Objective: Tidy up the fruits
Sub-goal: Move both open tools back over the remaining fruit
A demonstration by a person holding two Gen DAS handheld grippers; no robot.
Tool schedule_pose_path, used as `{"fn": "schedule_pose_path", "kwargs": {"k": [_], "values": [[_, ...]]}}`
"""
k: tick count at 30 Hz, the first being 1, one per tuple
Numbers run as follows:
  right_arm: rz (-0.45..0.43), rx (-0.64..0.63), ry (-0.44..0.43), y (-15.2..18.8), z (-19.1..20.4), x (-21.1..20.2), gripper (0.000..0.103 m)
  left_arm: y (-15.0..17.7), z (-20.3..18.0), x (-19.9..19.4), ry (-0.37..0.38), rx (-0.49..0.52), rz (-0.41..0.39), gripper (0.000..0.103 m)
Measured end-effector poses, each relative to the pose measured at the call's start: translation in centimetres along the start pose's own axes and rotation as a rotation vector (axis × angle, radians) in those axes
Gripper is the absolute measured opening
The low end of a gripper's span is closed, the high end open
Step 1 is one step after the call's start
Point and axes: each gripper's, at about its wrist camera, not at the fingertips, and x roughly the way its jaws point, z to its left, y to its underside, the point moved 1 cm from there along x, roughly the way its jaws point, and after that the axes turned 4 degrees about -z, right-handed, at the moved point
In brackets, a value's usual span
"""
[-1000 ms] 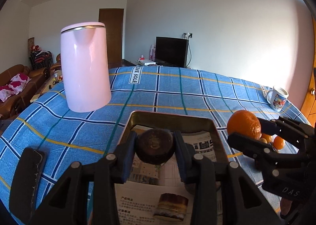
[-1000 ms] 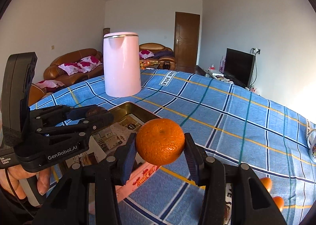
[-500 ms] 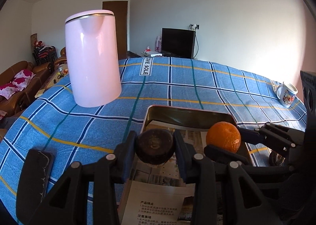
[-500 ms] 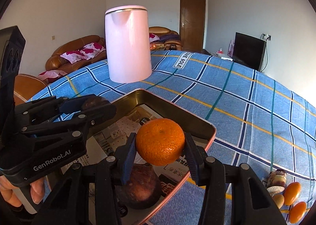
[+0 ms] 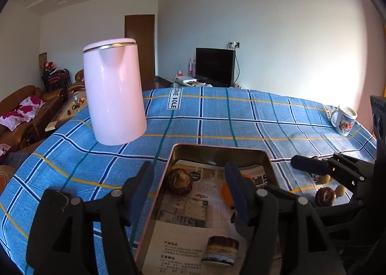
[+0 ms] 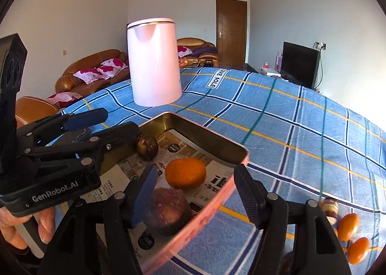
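Both fruits now lie inside the shallow rectangular metal tray [image 6: 241,154] lined with printed paper, because the tray is the collecting place. The round orange mandarin [image 6: 185,173] rests on the paper, and the dark brown round fruit [image 5: 179,181] lies near the tray's far left corner. The left gripper [image 5: 190,190] and the right gripper [image 6: 193,190] both stand open and empty above the tray; their jaws have just been opening. Half a second ago each one clamped its fruit in the air. More small fruits [image 6: 347,226] wait on the blue checked cloth [image 6: 289,118].
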Motion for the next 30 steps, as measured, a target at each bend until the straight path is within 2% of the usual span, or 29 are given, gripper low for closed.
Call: {"fn": "schedule_pose_path", "kwargs": {"k": [3,8,12,16,23,28,30], "values": [[-0.037,0.017,0.04,0.8,-1.8,-3.3,0.067,0.0,-1.5,-1.1,0.033,0.01,-0.024,0.069],[-0.097,0.063,0.156,3.5,-5.8,-9.1,0.068,0.6,-5.6,-1.8,0.113,0.051,-0.026,0.069],[-0.082,0.104,0.251,6.1,-9.0,-11.6,0.068,1.2,-9.4,-1.7,0.186,0.089,-0.005,0.07],[-0.038,0.132,0.29,7.8,-11.3,-12.0,0.068,2.0,-12.7,-1.0,0.234,0.126,0.034,0.07],[0.02,0.141,0.249,8.4,-12.2,-10.8,0.066,3.4,-15.6,0.4,0.26,0.16,0.091,0.07],[0.103,0.173,0.184,9.1,-12.6,-8.7,0.054,3.9,-16.2,1.0,0.257,0.172,0.114,0.07],[0.121,0.181,0.167,9.3,-12.7,-8.5,0.052,4.1,-16.3,1.3,0.261,0.173,0.126,0.07]]}}
